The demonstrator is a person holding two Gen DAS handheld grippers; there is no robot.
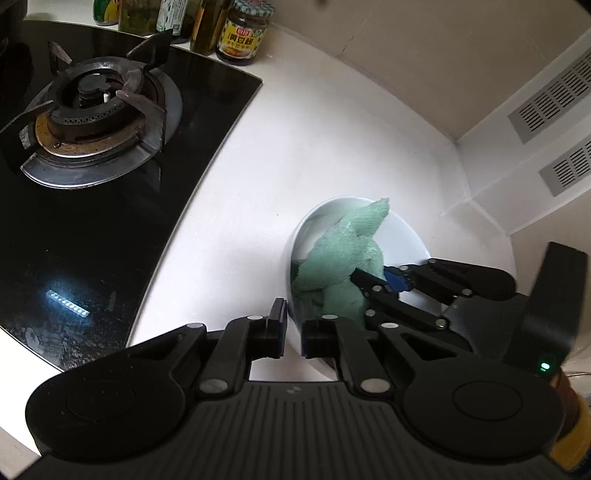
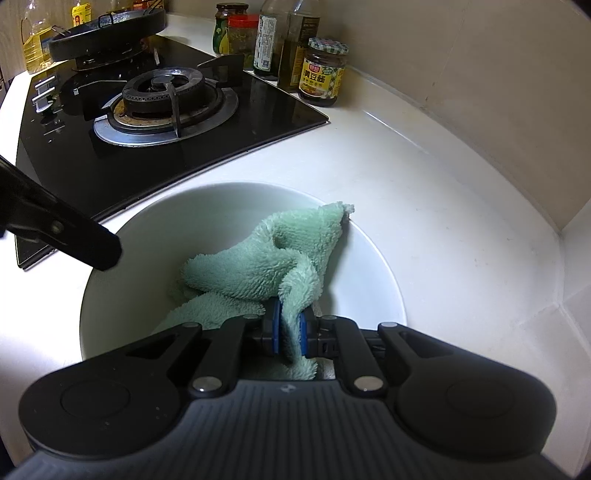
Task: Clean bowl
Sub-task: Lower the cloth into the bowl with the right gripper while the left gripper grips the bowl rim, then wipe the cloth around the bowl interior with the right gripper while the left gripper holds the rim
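A white bowl stands on the white counter, right of the stove; it also shows in the left wrist view. A green terry cloth lies bunched inside it, and shows in the left wrist view. My right gripper is shut on a fold of the cloth, down inside the bowl; it shows from the side in the left wrist view. My left gripper is shut on the bowl's near rim, one finger outside and one inside. Its finger enters the right wrist view at the left rim.
A black glass gas stove with a steel burner lies left of the bowl. Jars and bottles stand along the back wall. A dark pan sits on the far burner. Tiled walls form a corner at the right.
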